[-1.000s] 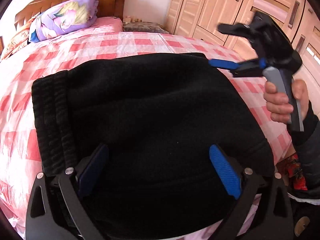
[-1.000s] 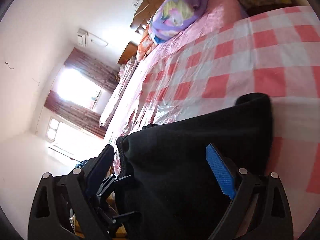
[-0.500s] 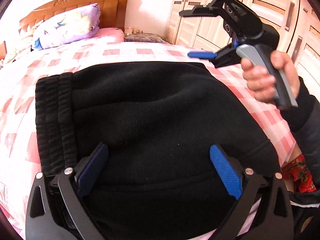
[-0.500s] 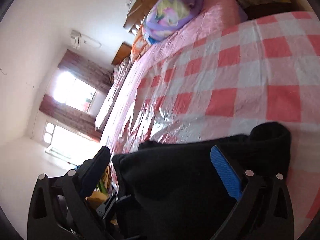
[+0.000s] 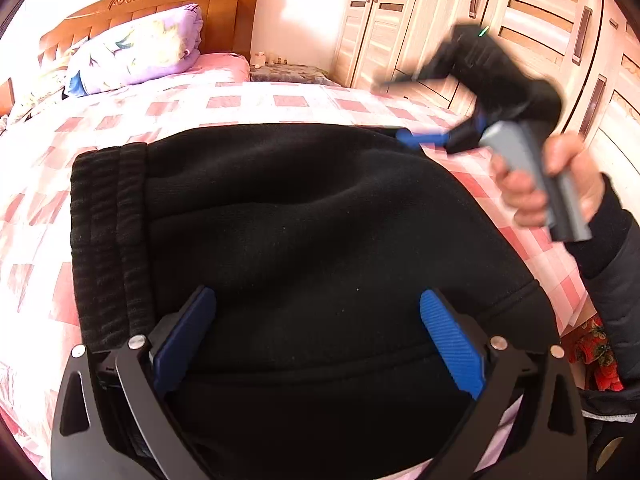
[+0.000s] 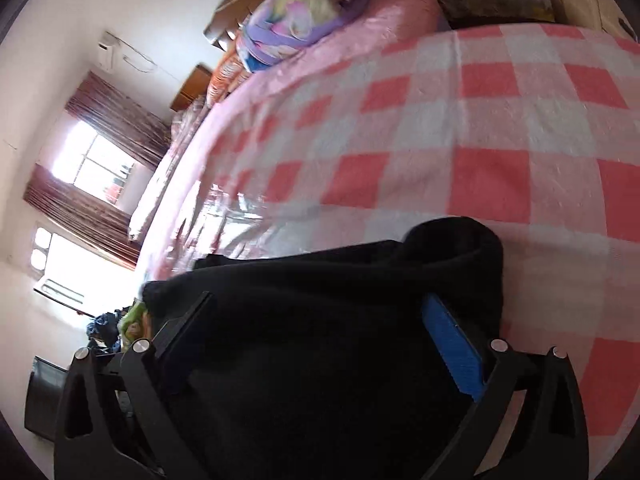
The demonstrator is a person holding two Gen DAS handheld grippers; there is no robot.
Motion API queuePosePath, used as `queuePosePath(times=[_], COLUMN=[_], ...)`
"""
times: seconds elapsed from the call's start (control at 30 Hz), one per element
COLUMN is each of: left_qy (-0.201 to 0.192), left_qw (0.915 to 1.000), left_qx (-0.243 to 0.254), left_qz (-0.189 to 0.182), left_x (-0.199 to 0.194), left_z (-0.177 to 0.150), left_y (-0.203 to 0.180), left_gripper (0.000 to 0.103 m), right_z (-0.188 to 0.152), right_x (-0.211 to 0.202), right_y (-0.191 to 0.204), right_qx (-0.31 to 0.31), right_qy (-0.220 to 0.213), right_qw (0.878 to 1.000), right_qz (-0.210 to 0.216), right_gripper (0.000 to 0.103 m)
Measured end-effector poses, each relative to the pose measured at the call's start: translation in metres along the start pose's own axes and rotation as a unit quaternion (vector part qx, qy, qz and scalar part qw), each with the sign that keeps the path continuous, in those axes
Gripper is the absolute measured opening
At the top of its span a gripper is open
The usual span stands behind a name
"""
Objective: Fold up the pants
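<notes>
Checked bedspread [image 5: 280, 100], black pants [image 5: 300, 220], both grippers' jaws wide, empty

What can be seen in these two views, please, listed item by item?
pants: one, black, folded on the bed, waistband at the left of the left wrist view
bed: one, pink and white check cover, wooden headboard
quilt: one, purple, rolled at the headboard
wardrobe: one, pale wood, right of the bed
window: one, bright, brown curtains, far wall
left tool: one, black with blue pads, open over the pants' near edge
right tool: one, black with blue pads, open over the pants' far corner
hand: one, dark sleeve, gripping the right tool's grey handle
</notes>
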State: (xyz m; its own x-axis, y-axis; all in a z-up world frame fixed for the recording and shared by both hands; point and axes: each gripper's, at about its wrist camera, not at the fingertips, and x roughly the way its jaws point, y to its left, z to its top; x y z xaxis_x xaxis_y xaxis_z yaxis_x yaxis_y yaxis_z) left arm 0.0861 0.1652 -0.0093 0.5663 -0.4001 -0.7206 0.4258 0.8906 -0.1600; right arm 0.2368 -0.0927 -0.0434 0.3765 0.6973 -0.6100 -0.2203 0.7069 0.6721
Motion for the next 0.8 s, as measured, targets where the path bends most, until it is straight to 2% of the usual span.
queuePosePath(times=[0.03,0.1,0.17,0.2,0.3,0.37,0.4,0.47,0.53,0.57,0.6,0.67,0.73,0.8], left_qy=[0.0,0.002,0.001,0.001,0.002,0.003,0.002,0.001,0.003,0.003,0.002,0.002,0.0,-0.001], left_qw=[1.0,1.0,1.0,1.0,1.0,1.0,1.0,1.0,0.9999,0.9999,0.9999,0.9999,0.9999,0.9999], left_qx=[-0.001,-0.003,-0.003,-0.003,-0.002,-0.002,-0.002,-0.002,-0.001,0.0,0.001,0.002,0.003,0.002], left_qz=[0.001,0.002,0.002,0.003,0.007,0.007,0.008,0.009,0.01,0.011,0.01,0.011,0.012,0.014], left_x=[0.0,0.001,0.001,0.001,0.004,0.005,0.005,0.005,0.006,0.007,0.006,0.007,0.007,0.007], left_z=[0.001,0.001,0.002,0.002,0.006,0.008,0.008,0.009,0.008,0.009,0.007,0.006,0.005,0.004], left_y=[0.0,0.0,0.0,0.0,0.0,0.0,0.0,0.001,0.001,0.001,-0.001,-0.002,-0.003,-0.005], left_gripper=[0.102,0.102,0.102,0.102,0.102,0.102,0.102,0.102,0.102,0.102,0.102,0.102,0.102,0.102], right_z=[0.002,0.003,-0.002,-0.006,-0.016,-0.022,-0.025,-0.019,-0.008,-0.004,-0.001,0.003,0.008,0.002], right_x=[-0.003,-0.012,-0.02,-0.018,0.006,0.038,0.053,0.08,0.086,0.083,0.079,0.072,0.082,0.098], right_y=[-0.003,0.007,0.038,0.054,0.098,0.116,0.118,0.117,0.115,0.112,0.112,0.12,0.127,0.124], right_qx=[0.026,0.043,0.001,-0.016,-0.04,-0.037,-0.037,-0.05,-0.032,0.001,0.024,0.023,0.015,0.005], right_qy=[-0.007,-0.022,-0.046,-0.037,0.032,0.101,0.126,0.131,0.111,0.101,0.092,0.077,0.089,0.116], right_qw=[1.0,0.999,0.999,0.999,0.994,0.984,0.981,0.987,0.99,0.991,0.989,0.985,0.983,0.983], right_qz=[0.011,0.0,-0.006,0.014,0.092,0.144,0.14,0.082,0.083,0.093,0.114,0.153,0.158,0.14], right_gripper=[0.097,0.098,0.098,0.099,0.099,0.099,0.099,0.099,0.099,0.099,0.099,0.099,0.099,0.099])
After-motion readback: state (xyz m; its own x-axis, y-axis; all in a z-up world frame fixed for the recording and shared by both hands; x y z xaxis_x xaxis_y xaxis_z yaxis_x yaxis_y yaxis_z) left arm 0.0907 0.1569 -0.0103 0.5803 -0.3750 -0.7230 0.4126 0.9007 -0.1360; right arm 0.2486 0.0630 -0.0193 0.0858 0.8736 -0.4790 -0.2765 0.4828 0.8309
